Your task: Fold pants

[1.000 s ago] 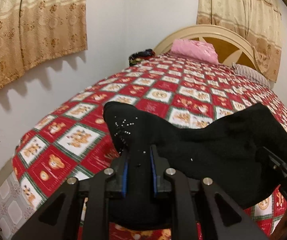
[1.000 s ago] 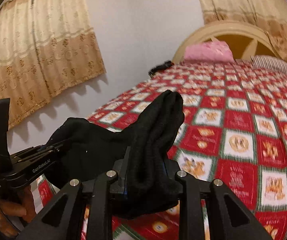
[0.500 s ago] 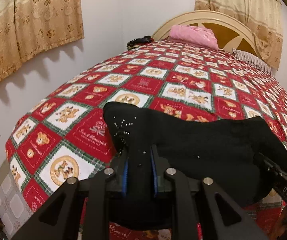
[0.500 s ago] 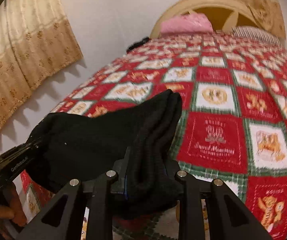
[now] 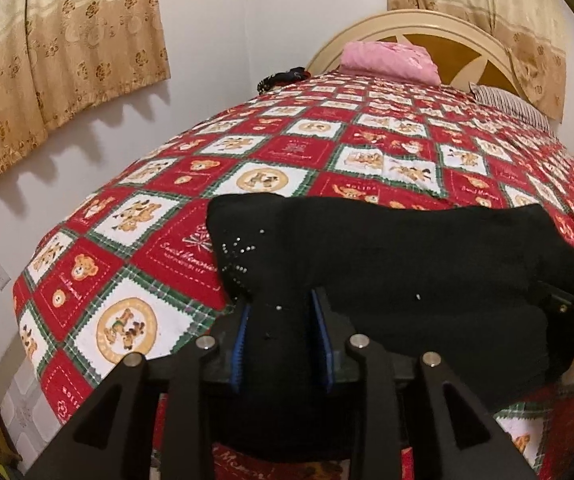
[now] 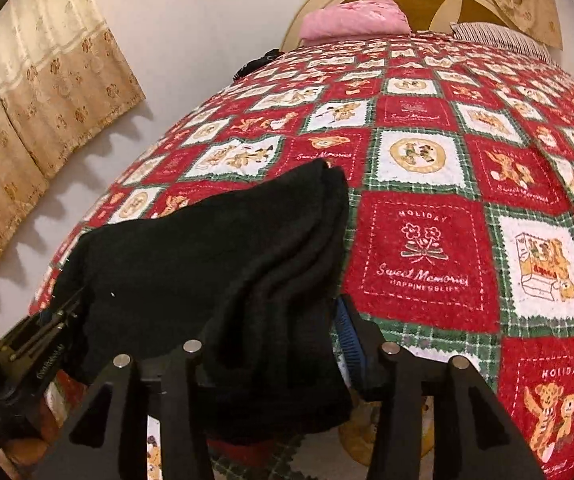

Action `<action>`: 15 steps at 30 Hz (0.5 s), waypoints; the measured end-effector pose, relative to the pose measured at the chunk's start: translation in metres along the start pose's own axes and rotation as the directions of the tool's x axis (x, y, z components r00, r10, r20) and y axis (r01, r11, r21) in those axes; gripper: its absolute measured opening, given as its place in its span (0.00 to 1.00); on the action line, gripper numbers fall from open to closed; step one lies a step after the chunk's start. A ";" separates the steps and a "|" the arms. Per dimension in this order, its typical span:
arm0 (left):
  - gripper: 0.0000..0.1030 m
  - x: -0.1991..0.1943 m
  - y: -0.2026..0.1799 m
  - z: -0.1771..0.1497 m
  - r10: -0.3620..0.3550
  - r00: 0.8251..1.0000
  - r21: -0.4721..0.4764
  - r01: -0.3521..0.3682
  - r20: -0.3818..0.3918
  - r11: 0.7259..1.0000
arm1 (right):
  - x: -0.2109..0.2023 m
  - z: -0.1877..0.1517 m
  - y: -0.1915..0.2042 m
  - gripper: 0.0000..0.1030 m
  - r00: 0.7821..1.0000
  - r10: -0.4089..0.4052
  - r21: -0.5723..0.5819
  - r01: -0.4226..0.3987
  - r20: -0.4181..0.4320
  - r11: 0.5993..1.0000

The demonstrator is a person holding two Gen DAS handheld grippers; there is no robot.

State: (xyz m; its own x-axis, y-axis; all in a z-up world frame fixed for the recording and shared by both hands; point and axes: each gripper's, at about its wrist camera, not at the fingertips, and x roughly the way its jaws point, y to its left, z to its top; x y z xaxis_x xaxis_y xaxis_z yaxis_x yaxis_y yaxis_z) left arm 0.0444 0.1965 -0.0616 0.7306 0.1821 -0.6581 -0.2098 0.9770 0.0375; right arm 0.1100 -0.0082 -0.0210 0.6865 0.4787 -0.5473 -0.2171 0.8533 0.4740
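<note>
Each hand-held gripper is matte black: the left hand-held gripper (image 5: 281, 326) and right hand-held gripper (image 6: 283, 336) have angular linkage arms with triangular cut-outs, round silver pins, and ribbed blue pads (image 5: 240, 340) lining the fingers.

left gripper (image 5: 281, 334): jaws just opened wider, blue pads eased off the folded black knit pants (image 5: 387, 264) still between them | right gripper (image 6: 283, 328): jaws just opened, gap seen beside its right pad | pants: lowered onto the red teddy-bear patchwork bedspread (image 5: 287, 152)
</note>
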 end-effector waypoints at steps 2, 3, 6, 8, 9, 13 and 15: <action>0.34 0.000 0.005 -0.001 -0.015 1.000 -0.018 0.015 0.002 1.000 | -0.017 -0.003 -0.003 0.47 0.998 0.007 0.023 -0.009 0.057 1.000; 0.34 0.001 0.006 -0.001 -0.017 1.000 -0.020 0.017 0.002 1.000 | -0.030 -0.006 -0.002 0.47 0.994 -0.026 0.023 0.024 0.104 0.999; 0.34 0.000 0.005 -0.003 -0.016 1.000 -0.015 0.016 0.013 1.000 | -0.070 -0.016 0.015 0.47 0.949 -0.147 -0.052 0.168 0.280 0.984; 0.34 0.000 0.005 -0.004 -0.014 1.000 -0.021 0.014 0.017 1.000 | -0.077 -0.015 0.031 0.42 0.944 -0.110 -0.151 0.164 0.311 0.975; 0.34 0.000 0.005 -0.004 -0.014 1.000 -0.024 0.014 0.017 1.000 | -0.074 -0.013 0.040 0.37 0.952 -0.076 -0.204 0.141 0.297 0.969; 0.35 0.001 0.005 -0.004 -0.019 1.000 -0.008 0.019 0.017 1.000 | -0.048 -0.007 0.047 0.27 0.981 -0.020 -0.227 0.065 0.193 0.972; 0.36 0.000 0.006 -0.005 -0.024 1.000 -0.002 0.024 0.017 1.000 | -0.031 -0.009 0.043 0.27 0.993 -0.038 -0.212 0.062 0.113 0.975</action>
State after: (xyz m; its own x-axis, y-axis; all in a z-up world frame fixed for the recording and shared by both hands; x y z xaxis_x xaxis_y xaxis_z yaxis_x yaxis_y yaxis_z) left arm 0.0395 0.2017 -0.0653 0.7464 0.1608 -0.6458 -0.1935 0.9809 0.0206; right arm 0.0737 0.0156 0.0102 0.7684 0.4192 -0.4835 -0.3165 0.9056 0.2823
